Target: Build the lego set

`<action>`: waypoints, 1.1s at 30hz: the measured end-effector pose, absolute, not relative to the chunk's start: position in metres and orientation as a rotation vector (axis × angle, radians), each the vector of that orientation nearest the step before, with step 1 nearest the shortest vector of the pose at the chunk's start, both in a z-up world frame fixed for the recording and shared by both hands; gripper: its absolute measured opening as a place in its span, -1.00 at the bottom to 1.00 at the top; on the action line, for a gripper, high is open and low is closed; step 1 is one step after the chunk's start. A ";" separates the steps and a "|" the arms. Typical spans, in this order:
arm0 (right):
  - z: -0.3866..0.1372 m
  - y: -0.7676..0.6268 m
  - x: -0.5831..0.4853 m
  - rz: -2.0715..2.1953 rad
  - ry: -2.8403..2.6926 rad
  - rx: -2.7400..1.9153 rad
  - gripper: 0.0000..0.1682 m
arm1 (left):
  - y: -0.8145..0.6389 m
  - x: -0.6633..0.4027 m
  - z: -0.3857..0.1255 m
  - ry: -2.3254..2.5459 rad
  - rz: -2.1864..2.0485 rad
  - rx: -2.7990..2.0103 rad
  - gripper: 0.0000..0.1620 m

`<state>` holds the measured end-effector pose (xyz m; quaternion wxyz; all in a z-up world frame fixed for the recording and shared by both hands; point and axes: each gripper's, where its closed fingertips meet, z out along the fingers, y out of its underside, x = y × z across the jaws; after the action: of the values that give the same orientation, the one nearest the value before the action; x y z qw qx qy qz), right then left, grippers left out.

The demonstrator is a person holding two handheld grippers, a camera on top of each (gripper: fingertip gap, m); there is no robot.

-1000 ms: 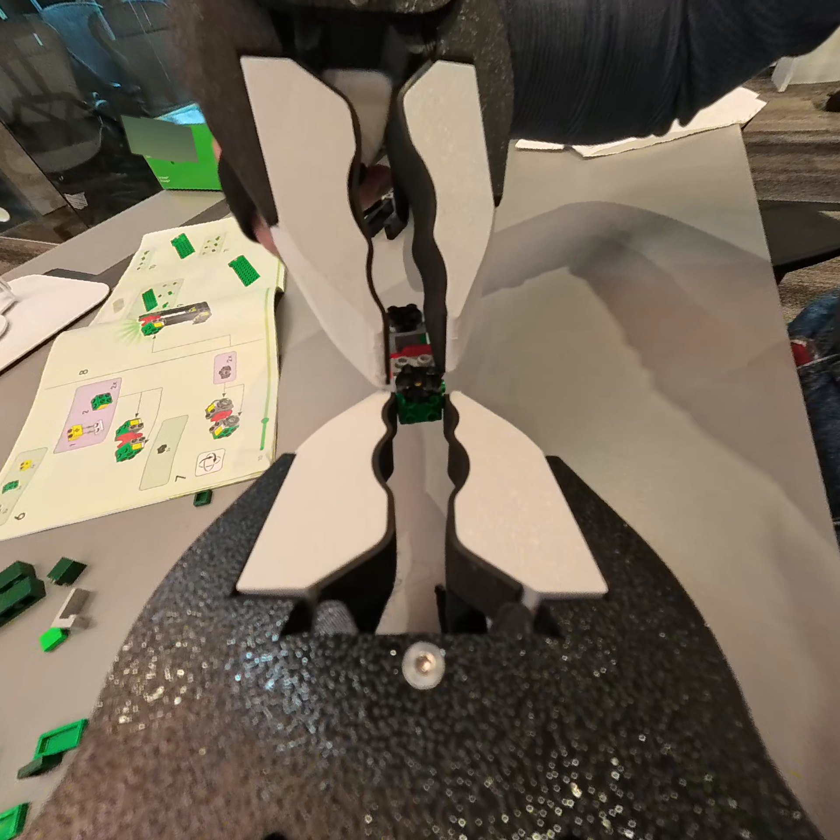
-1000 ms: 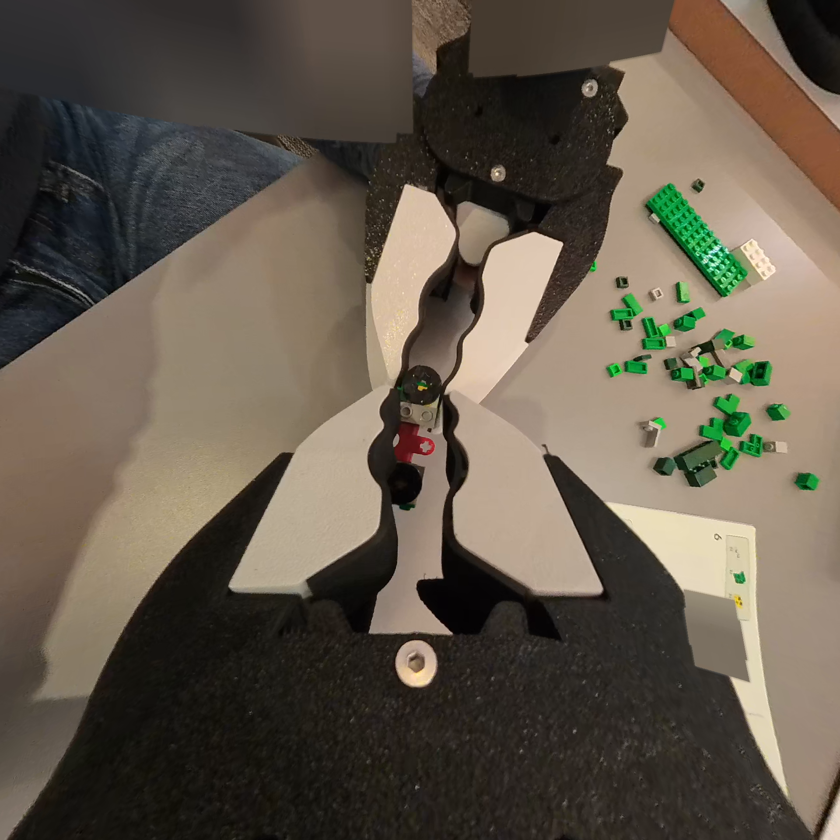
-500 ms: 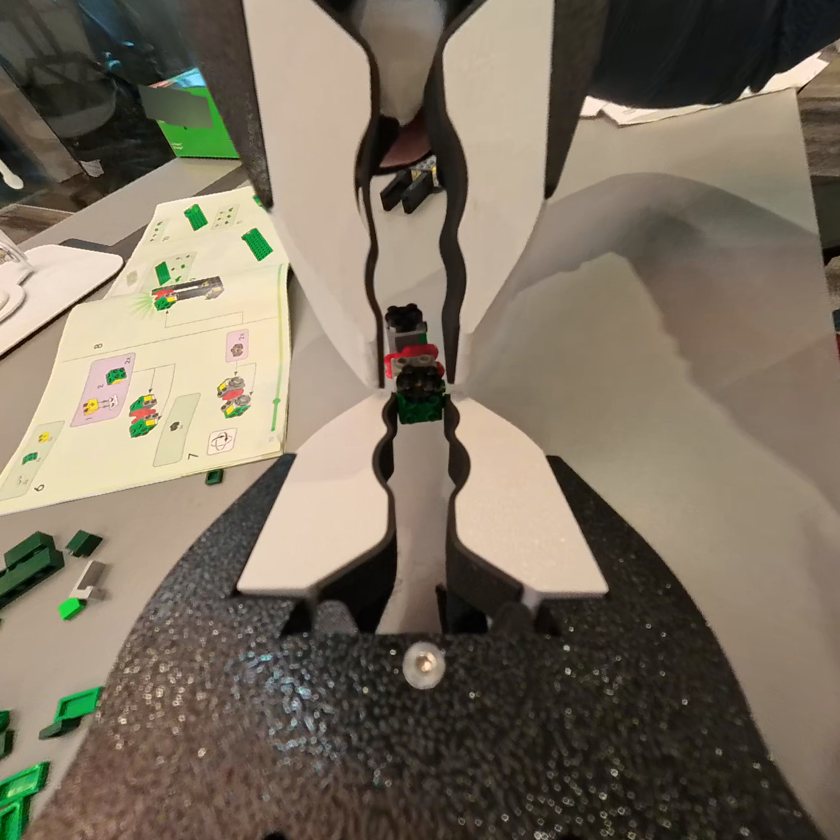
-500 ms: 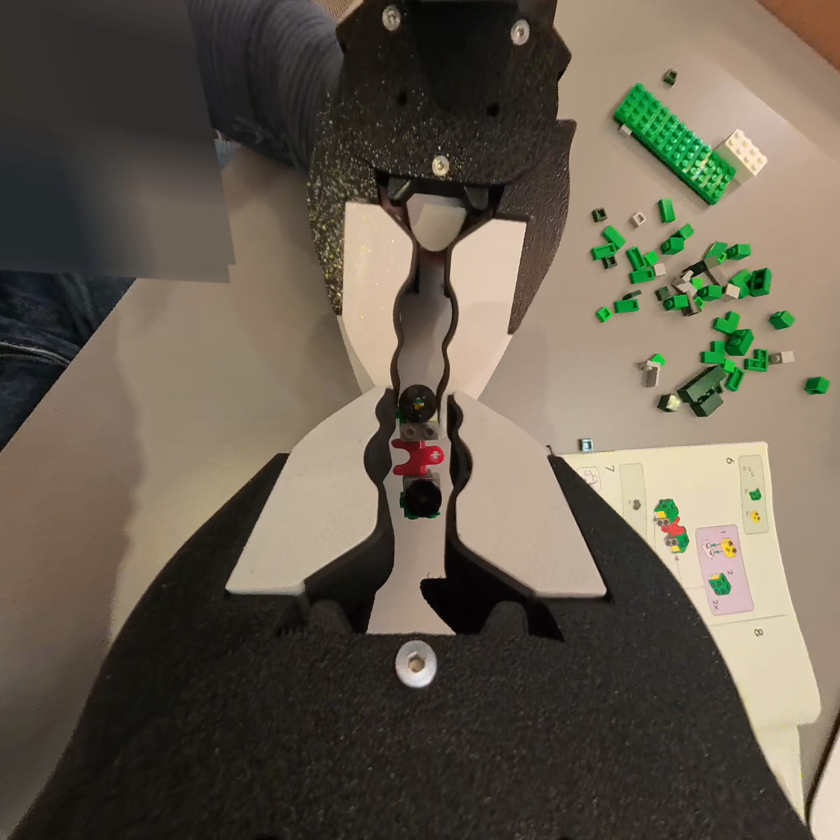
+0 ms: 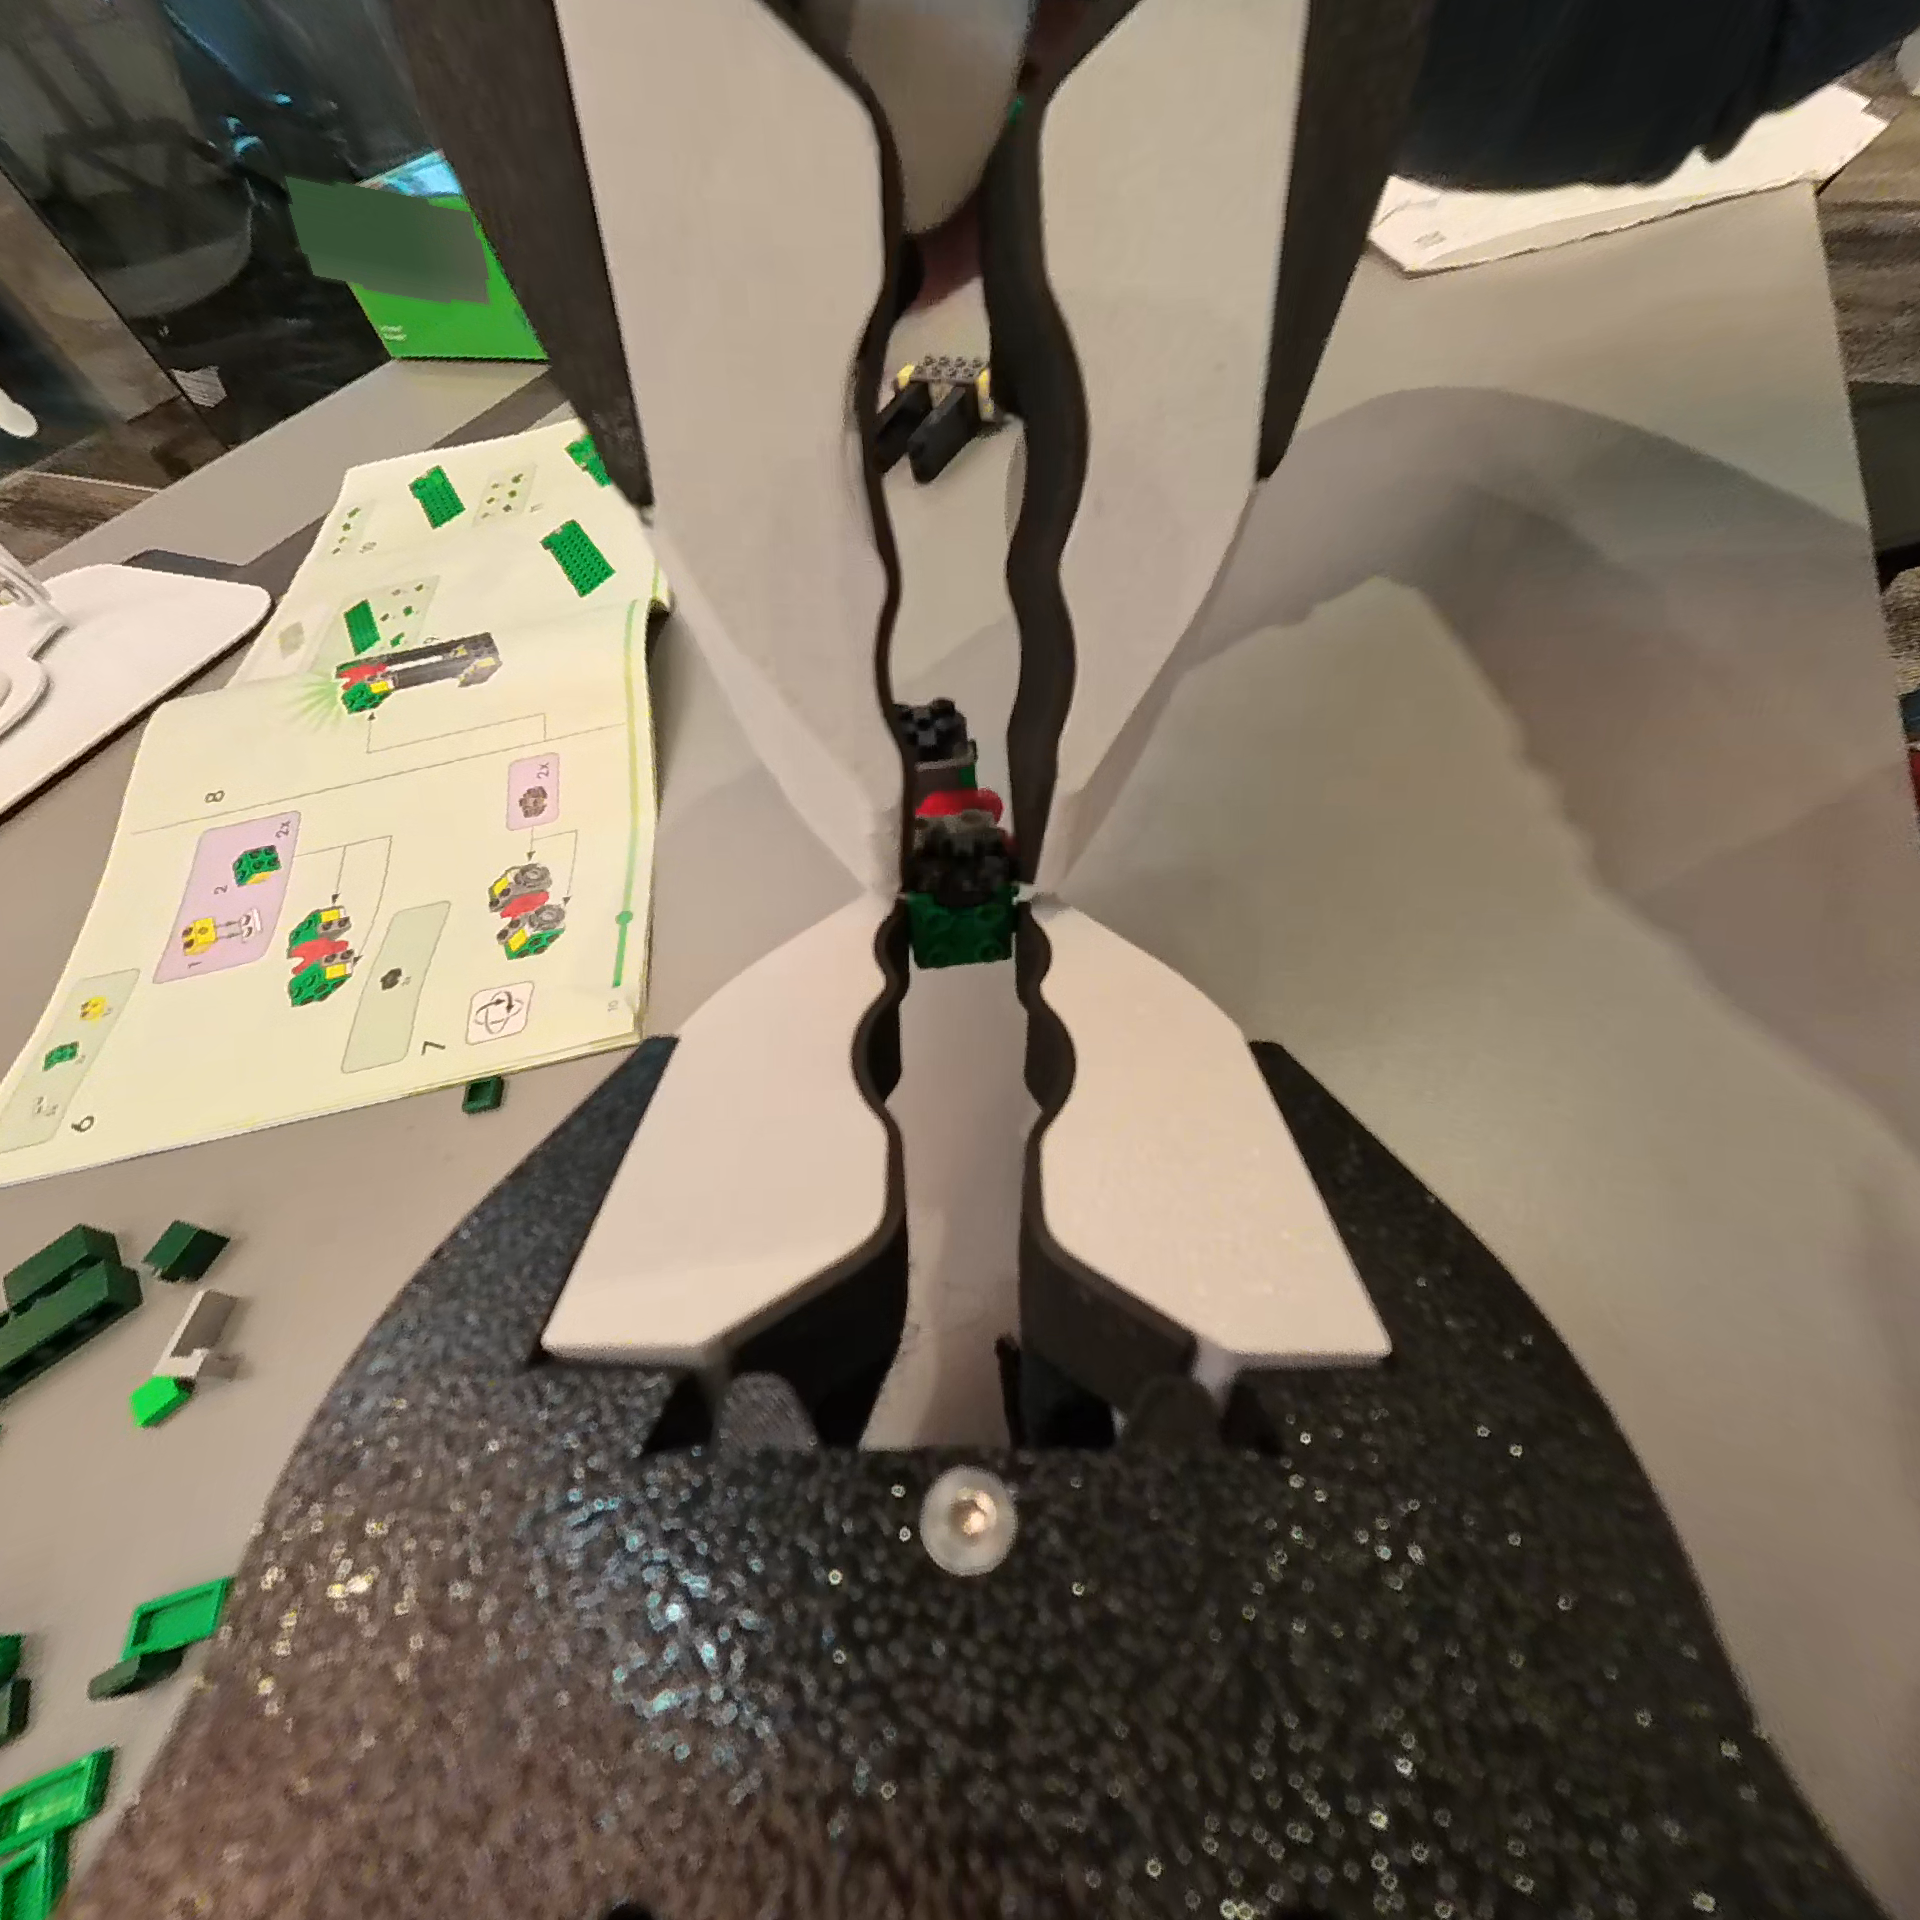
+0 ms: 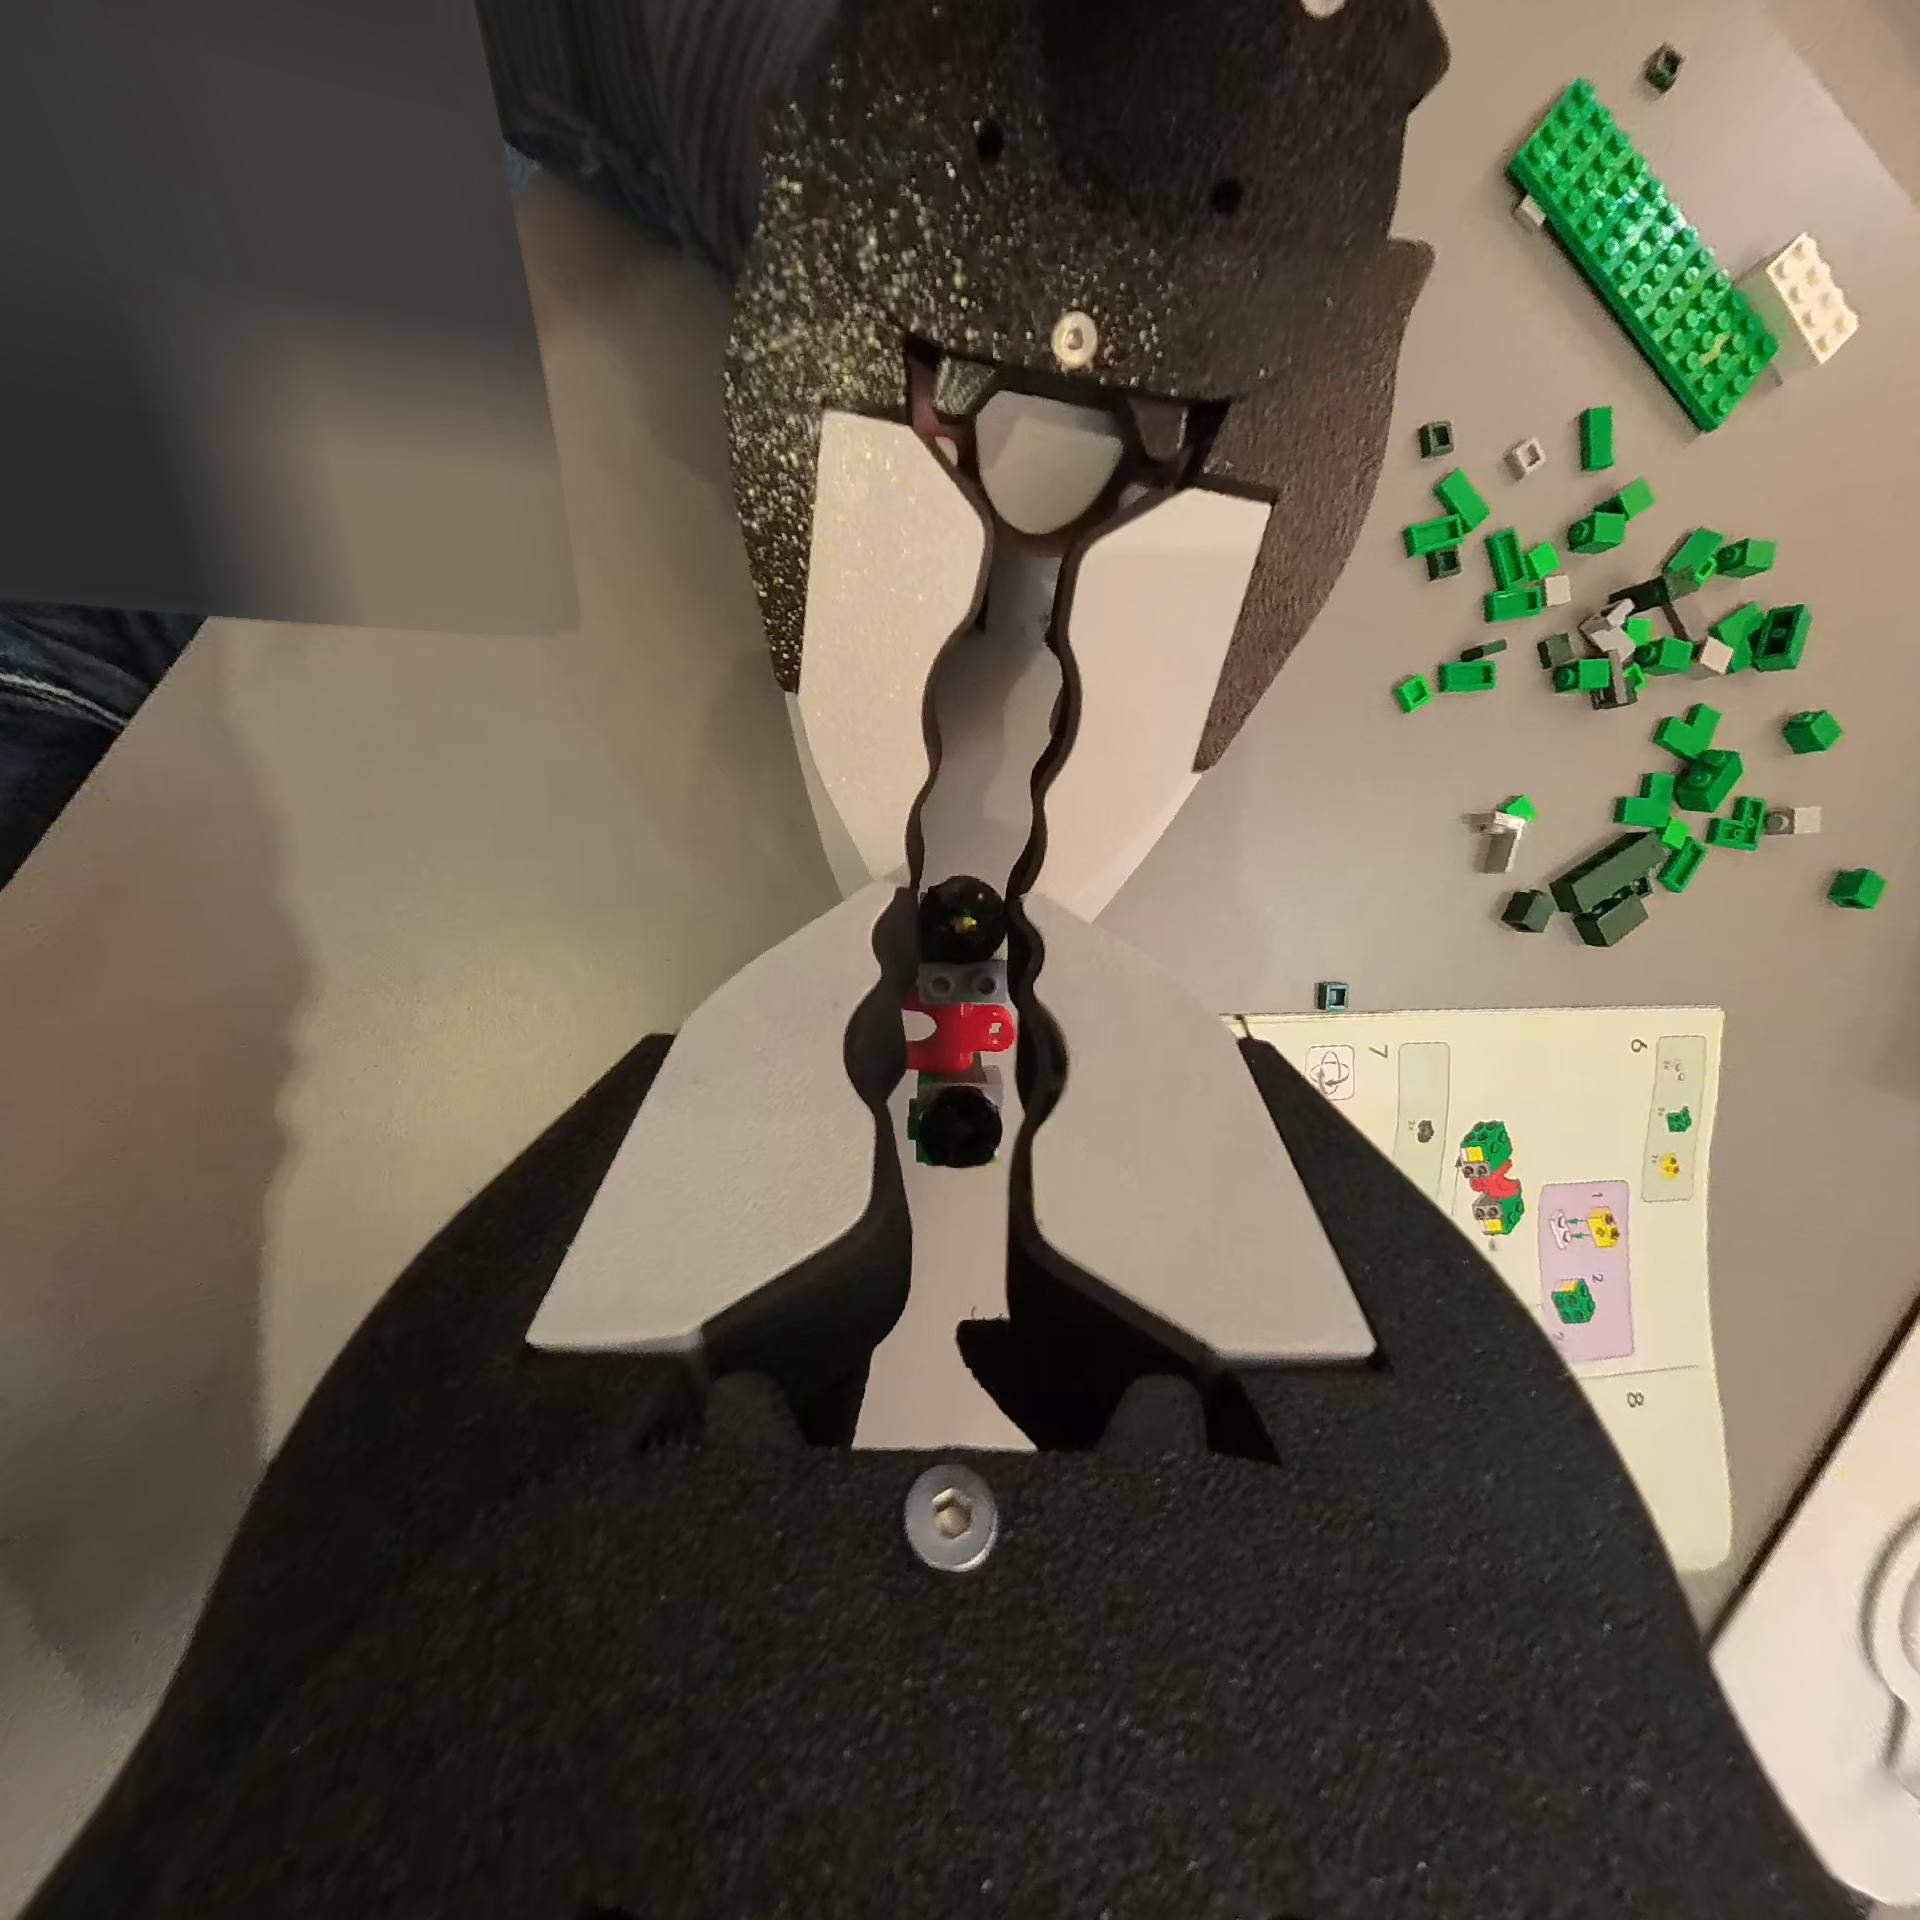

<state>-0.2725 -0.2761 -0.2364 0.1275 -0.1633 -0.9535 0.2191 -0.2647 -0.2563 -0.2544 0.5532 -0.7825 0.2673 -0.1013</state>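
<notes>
Since the earlier frame I have brought both grippers closer end to end, left gripper point(image 5: 961, 914) and right gripper point(image 6: 961, 925) each clenched on the small lego assembly point(image 6: 958, 1049) held above the table point(image 6: 416, 935), mid-joining judging by the open instruction booklet point(image 5: 343, 831), so I judge a square squeeze comes next

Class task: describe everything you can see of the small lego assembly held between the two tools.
The small lego assembly is a short plastic stack: a dark green studded block at one end, black round pieces, grey bricks and a red clip piece in the middle. The left tool and right tool each pinch an end, holding it above the grey table.
</notes>
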 end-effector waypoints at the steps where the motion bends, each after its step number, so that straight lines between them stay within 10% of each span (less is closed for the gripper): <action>1: -0.236 -0.276 -0.271 0.624 -2.781 -0.462 -0.81 | -0.256 -0.264 -0.255 0.636 -0.238 -1.852 -0.76; 33: -0.228 -0.274 -0.263 0.623 -2.833 -0.354 -0.81 | -0.260 -0.257 -0.245 0.661 -0.290 -1.775 -0.77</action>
<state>-0.2630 -0.2744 -0.2275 0.1096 -0.1203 -0.9637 0.2119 -0.2565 -0.2601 -0.2452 0.5750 -0.7579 0.2824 -0.1237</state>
